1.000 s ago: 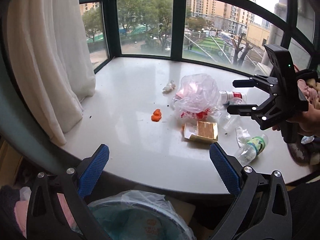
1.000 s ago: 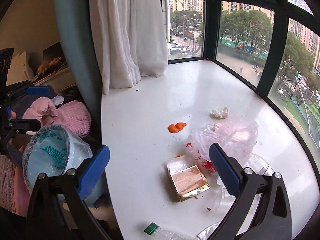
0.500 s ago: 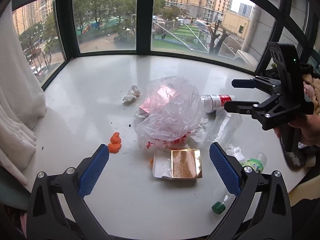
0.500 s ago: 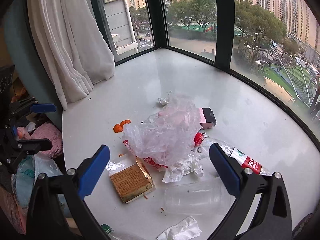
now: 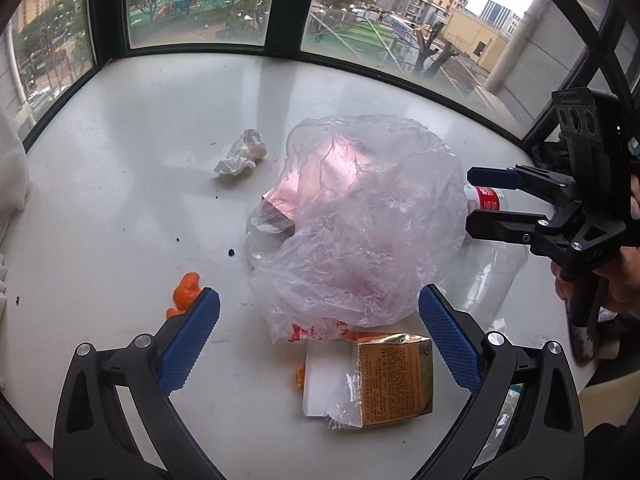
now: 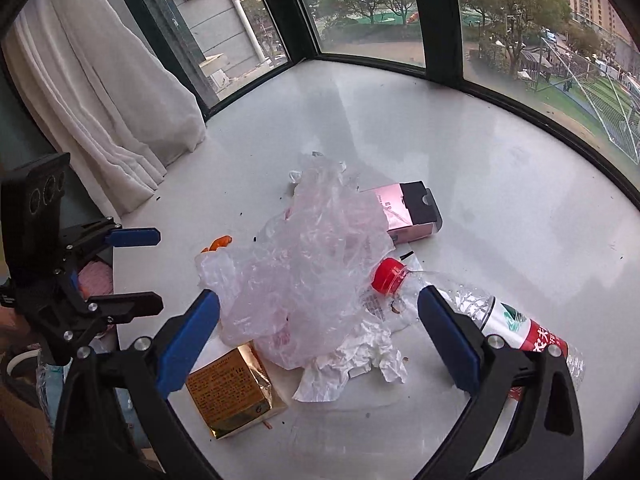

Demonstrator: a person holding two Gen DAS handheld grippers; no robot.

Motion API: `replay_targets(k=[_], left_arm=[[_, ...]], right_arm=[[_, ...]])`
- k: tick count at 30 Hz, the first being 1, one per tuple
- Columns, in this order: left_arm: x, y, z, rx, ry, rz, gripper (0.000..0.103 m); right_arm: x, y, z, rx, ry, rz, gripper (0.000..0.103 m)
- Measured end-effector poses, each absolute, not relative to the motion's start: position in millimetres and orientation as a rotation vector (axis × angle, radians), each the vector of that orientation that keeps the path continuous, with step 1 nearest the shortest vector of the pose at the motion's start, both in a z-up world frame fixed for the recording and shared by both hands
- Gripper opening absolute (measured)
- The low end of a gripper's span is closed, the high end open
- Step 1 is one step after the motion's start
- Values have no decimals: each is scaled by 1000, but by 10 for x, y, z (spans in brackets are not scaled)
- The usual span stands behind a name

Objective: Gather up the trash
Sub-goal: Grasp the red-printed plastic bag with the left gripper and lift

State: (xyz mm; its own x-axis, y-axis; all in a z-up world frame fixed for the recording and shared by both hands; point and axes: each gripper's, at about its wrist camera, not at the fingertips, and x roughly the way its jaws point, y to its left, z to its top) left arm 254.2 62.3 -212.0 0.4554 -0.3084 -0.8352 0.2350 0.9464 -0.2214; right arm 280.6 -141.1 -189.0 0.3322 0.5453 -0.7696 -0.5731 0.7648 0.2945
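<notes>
Two claws hang over our white bench [image 5: 120, 152] by the window, both spread wide and holding nothing. Our left claw [image 5: 318, 334] frames the near end of the plastic bag [image 5: 360, 216], its blue pads apart on either side. Our right claw [image 6: 318, 332] is seen in the left view as well, at the far right [image 5: 486, 196], gripped by a hand [image 5: 616, 276], its fingers apart just beside the bag and in front of the bottle.

Trash lies bunched at the middle of the bench. The crumpled, translucent bag drapes over a pink box [image 6: 404, 208], which sticks out on the window side in the right view. A gold carton [image 5: 396, 380] lies flat just beside the bag's near edge, with clear wrap and white card against it. A bottle [image 6: 500, 316] with a red cap [image 6: 388, 276] and a red label lies on its side, cap end touching the bag; the right claw's pad covers part of it. Crumpled white paper [image 6: 352, 360] sits between the bag, carton and bottle. A tissue wad [image 5: 242, 158] lies apart from the heap toward the window, and orange peel [image 5: 186, 288] lies near the left pad of our left claw. Dark crumbs dot the bench. White curtain [image 6: 100, 92] hangs at the bench's left end.
</notes>
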Motion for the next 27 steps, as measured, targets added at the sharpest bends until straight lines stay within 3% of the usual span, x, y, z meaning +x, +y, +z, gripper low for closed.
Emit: replay_targets(k=[7, 8, 10, 12, 14, 15, 16, 18, 19, 27], left_arm=[[2782, 677, -2463, -117, 1091, -376, 90], [2810, 670, -2505, -123, 1097, -380, 89], [2856, 666, -2572, -130, 1108, -381, 79], [2873, 654, -2611, -134, 1121, -372, 61], [2873, 653, -2626, -141, 1126, -372, 46], [2869, 653, -2632, -143, 1131, -371, 33], [2862, 651, -2633, -142, 1134, -371, 27], [2851, 650, -2625, -139, 1136, -369, 11], [2850, 651, -2613, -139, 1134, -370, 8], [2743, 679, -2282, -144, 1071, -361, 5]], right_arm=[[2938, -1306, -2078, -12, 1037, 741, 93], [2954, -1293, -2096, -7, 1043, 739, 77], [2986, -1262, -2132, -9, 1057, 724, 59], [3007, -1233, -2156, 6, 1076, 736, 51], [3011, -1197, -2162, 5, 1089, 738, 28], [3006, -1186, -2162, 6, 1094, 737, 24], [3002, -1175, -2158, 5, 1098, 736, 18], [2993, -1165, -2135, 11, 1095, 731, 14], [2995, -1159, -2124, 13, 1094, 729, 12], [2913, -1201, -1834, 27, 1041, 724, 11]])
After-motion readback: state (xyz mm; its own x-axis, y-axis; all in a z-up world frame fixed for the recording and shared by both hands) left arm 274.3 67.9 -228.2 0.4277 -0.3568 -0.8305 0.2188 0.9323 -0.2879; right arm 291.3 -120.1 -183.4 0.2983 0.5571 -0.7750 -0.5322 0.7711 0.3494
